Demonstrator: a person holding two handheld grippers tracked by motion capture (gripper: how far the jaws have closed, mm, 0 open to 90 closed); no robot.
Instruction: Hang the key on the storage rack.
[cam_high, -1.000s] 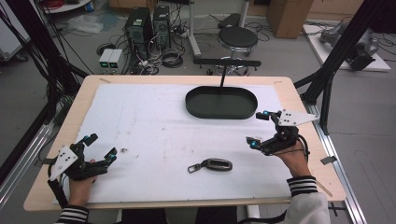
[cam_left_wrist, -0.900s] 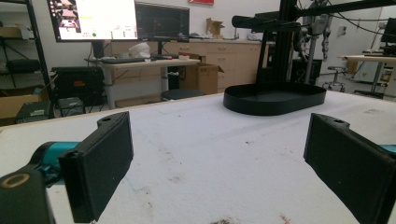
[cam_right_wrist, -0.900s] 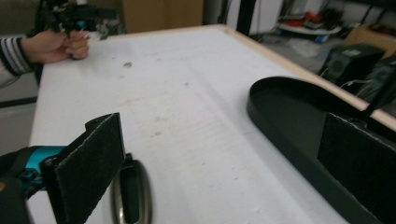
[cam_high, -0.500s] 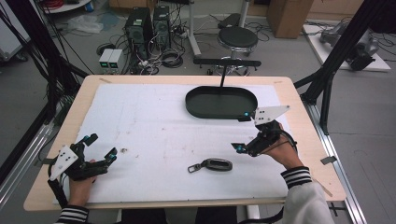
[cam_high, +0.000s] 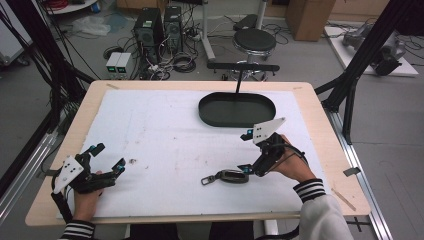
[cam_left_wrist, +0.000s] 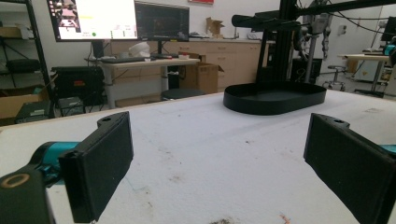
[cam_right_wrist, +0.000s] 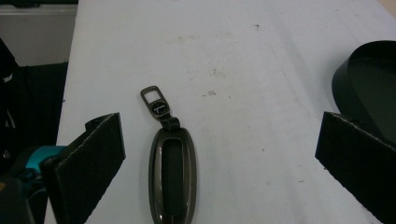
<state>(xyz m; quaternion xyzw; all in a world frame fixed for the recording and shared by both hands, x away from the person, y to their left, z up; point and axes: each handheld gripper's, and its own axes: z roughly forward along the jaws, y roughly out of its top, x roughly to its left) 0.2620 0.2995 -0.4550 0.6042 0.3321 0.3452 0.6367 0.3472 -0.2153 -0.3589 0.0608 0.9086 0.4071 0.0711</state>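
Jaws wide apart on both sides, nothing clamped. Nearest, right gripper (cam_high: 246, 152) angled down over car key fob (cam_high: 228, 176), lying flat on white-covered tabletop (cam_high: 165, 130) near the front edge, ring end pointing away in the right gripper view (cam_right_wrist: 172, 170); jaws straddling its length, presumably lined up for a pinch across the narrow body. Left gripper (cam_high: 107, 157) low at the near left corner, likely just parked. Farther back, black oval tray (cam_high: 236, 110), empty, probably the fob's destination.
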